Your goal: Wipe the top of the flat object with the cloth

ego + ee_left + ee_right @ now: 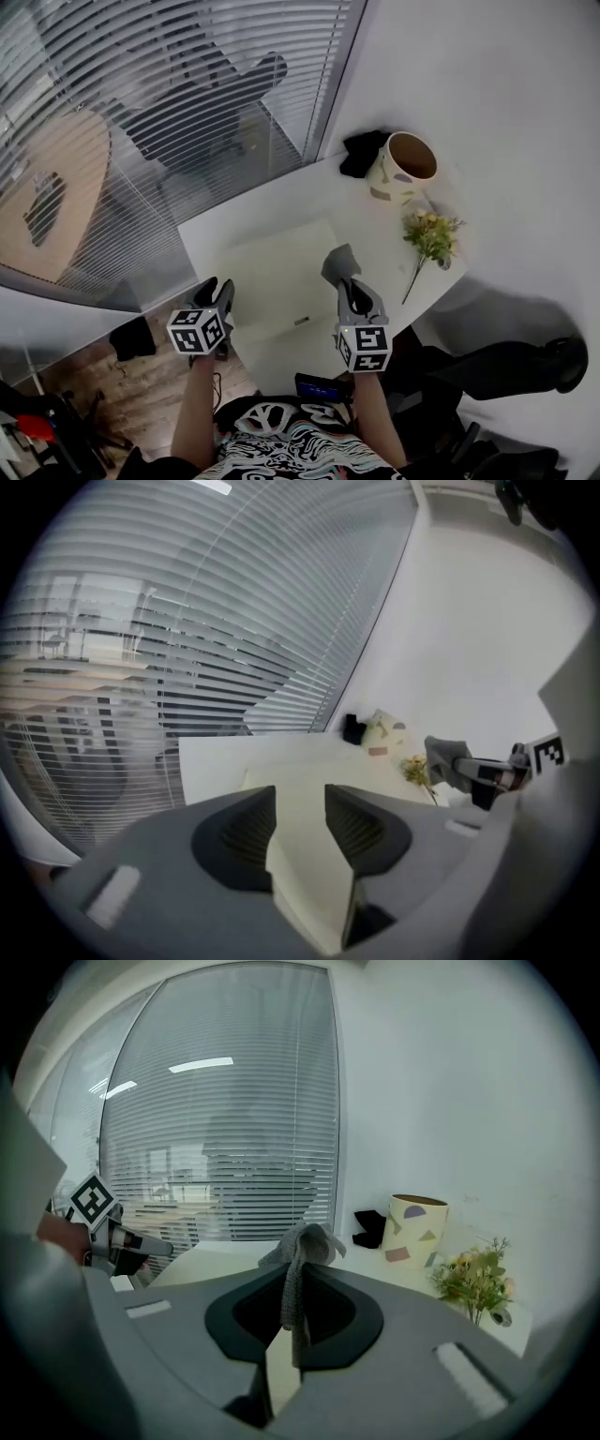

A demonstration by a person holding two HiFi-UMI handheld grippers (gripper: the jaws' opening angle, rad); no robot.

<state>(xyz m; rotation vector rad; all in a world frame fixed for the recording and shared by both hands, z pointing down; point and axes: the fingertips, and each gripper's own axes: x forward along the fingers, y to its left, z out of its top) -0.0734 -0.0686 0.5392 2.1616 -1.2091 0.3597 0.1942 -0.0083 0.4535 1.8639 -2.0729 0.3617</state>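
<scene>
The flat object [277, 272] lies between both grippers, its top bare ahead of them. The table [272, 202] edge runs just beside the left gripper [216, 291], whose jaws stand apart over the object's near corner. The right gripper [352, 292] pinches the grey cloth [338, 263] above the object's right edge.

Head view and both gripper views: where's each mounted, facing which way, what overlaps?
Head view: on the person's head, looking steeply down at the white table; forearms, left tool, right tool show.
Left gripper view: on the left tool, looking along its open jaws over the flat object; right tool at its right.
Right gripper view: on the right tool, jaws shut on the cloth, facing the blinds; left tool at its left.
Shared: cup and flowers, in all three.
</scene>
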